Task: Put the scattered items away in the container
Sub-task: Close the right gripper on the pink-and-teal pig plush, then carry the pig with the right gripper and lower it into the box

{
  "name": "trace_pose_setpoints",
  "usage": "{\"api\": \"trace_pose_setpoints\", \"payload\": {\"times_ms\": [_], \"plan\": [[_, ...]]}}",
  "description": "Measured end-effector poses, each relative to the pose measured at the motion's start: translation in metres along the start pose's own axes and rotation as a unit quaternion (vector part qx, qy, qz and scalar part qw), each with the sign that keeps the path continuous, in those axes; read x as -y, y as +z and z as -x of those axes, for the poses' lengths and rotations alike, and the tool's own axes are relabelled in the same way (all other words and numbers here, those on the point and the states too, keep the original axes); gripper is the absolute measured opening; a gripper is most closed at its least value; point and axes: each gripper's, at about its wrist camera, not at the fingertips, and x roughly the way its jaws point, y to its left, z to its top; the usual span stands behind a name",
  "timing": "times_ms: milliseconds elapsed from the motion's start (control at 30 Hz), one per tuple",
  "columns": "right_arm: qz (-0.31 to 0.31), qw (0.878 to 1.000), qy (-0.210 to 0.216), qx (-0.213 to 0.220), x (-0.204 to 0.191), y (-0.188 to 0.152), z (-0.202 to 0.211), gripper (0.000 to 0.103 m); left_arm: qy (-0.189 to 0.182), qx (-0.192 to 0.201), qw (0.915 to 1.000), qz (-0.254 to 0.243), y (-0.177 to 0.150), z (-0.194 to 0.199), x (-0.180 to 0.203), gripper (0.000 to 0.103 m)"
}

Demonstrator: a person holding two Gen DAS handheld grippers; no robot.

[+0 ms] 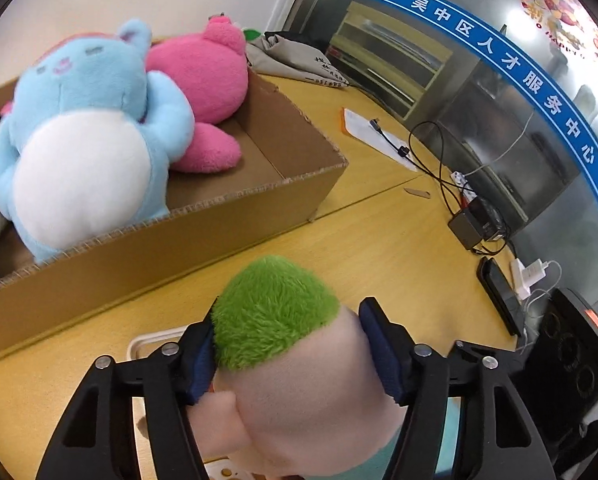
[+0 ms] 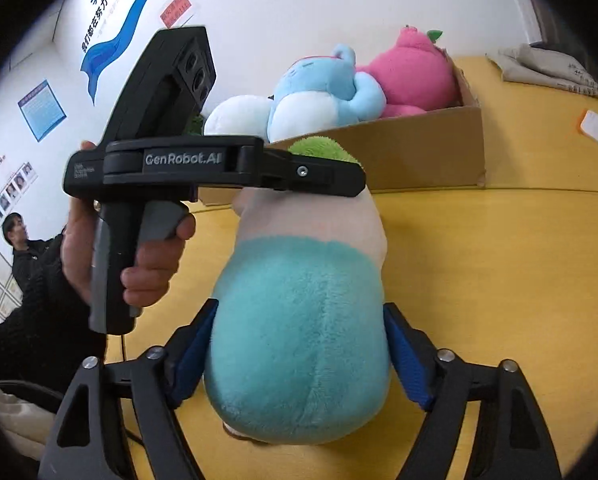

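A plush doll with green hair, a pale head and a teal body is held over the yellow table. My left gripper is shut on its head; it shows from the side in the right wrist view. My right gripper is shut on the doll's teal body. The cardboard box stands just beyond. It holds a blue plush, a pink plush and a white plush.
Cables, a power strip, a phone and papers lie on the table to the right of the box. A grey cloth bag lies behind the box. A person stands at far left.
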Motion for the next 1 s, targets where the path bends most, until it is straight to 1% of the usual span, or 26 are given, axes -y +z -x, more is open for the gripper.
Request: {"api": "trace_pose_setpoints", "payload": {"times_ms": [33, 67, 133, 167, 233, 267, 300, 367, 433, 467, 500, 533, 567, 633, 700, 733, 800, 900, 933, 1000], "plan": [[0.016, 1.000, -0.008, 0.008, -0.007, 0.001, 0.002, 0.070, -0.002, 0.005, 1.0000, -0.004, 0.004, 0.005, 0.002, 0.068], [0.019, 1.000, -0.013, 0.017, -0.008, 0.004, 0.004, 0.068, -0.005, 0.015, 0.9998, -0.012, 0.012, 0.012, 0.005, 0.068], [0.027, 0.998, -0.017, 0.052, -0.013, 0.015, 0.014, 0.067, -0.006, 0.039, 0.9986, -0.034, 0.032, 0.027, 0.014, 0.068], [0.031, 0.997, -0.020, 0.066, -0.012, 0.023, 0.020, 0.067, -0.002, 0.057, 0.9970, -0.052, 0.051, 0.037, 0.021, 0.068], [0.049, 0.993, -0.031, 0.105, -0.015, 0.045, 0.030, 0.067, 0.010, 0.081, 0.9934, -0.080, 0.082, 0.046, 0.032, 0.068], [0.060, 0.990, -0.040, 0.124, -0.014, 0.061, 0.033, 0.067, 0.020, 0.096, 0.9903, -0.098, 0.104, 0.050, 0.037, 0.068], [0.069, 0.986, -0.050, 0.141, -0.012, 0.079, 0.033, 0.067, 0.031, 0.110, 0.9873, -0.111, 0.127, 0.052, 0.040, 0.068], [0.080, 0.979, -0.067, 0.176, -0.004, 0.111, 0.026, 0.067, 0.057, 0.120, 0.9837, -0.122, 0.165, 0.044, 0.040, 0.068], [0.092, 0.971, -0.091, 0.199, 0.007, 0.137, 0.009, 0.067, 0.078, 0.109, 0.9836, -0.120, 0.201, 0.021, 0.030, 0.068], [0.092, 0.969, -0.106, 0.202, 0.017, 0.151, -0.007, 0.067, 0.091, 0.091, 0.9849, -0.116, 0.218, 0.000, 0.021, 0.067], [0.088, 0.970, -0.112, 0.197, 0.027, 0.159, -0.021, 0.067, 0.097, 0.075, 0.9865, -0.109, 0.226, -0.016, 0.014, 0.066], [0.079, 0.972, -0.113, 0.189, 0.037, 0.165, -0.034, 0.067, 0.103, 0.046, 0.9889, -0.096, 0.232, -0.041, 0.000, 0.065], [0.062, 0.977, -0.110, 0.173, 0.049, 0.169, -0.048, 0.067, 0.099, 0.025, 0.9908, -0.089, 0.232, -0.059, -0.011, 0.065], [0.049, 0.981, -0.119, 0.147, 0.059, 0.166, -0.060, 0.067, 0.084, 0.003, 0.9933, -0.079, 0.227, -0.084, -0.025, 0.065], [0.049, 0.981, -0.124, 0.138, 0.063, 0.159, -0.063, 0.067, 0.058, 0.004, 0.9965, -0.061, 0.220, -0.098, -0.035, 0.065], [0.050, 0.981, -0.128, 0.137, 0.064, 0.159, -0.061, 0.067, 0.057, 0.006, 0.9967, -0.058, 0.218, -0.102, -0.036, 0.066], [0.068, 0.978, -0.142, 0.133, 0.061, 0.163, -0.058, 0.065, 0.062, 0.002, 0.9963, -0.059, 0.218, -0.111, -0.034, 0.066], [0.113, 0.971, -0.173, 0.119, 0.055, 0.168, -0.060, 0.058, 0.080, -0.013, 0.9943, -0.070, 0.219, -0.122, -0.026, 0.068], [0.114, 0.972, -0.176, 0.111, 0.057, 0.168, -0.061, 0.057, 0.089, -0.021, 0.9932, -0.072, 0.221, -0.127, -0.024, 0.069], [0.091, 0.977, -0.169, 0.091, 0.069, 0.169, -0.064, 0.056, 0.106, -0.031, 0.9906, -0.081, 0.222, -0.130, -0.018, 0.070]]}}
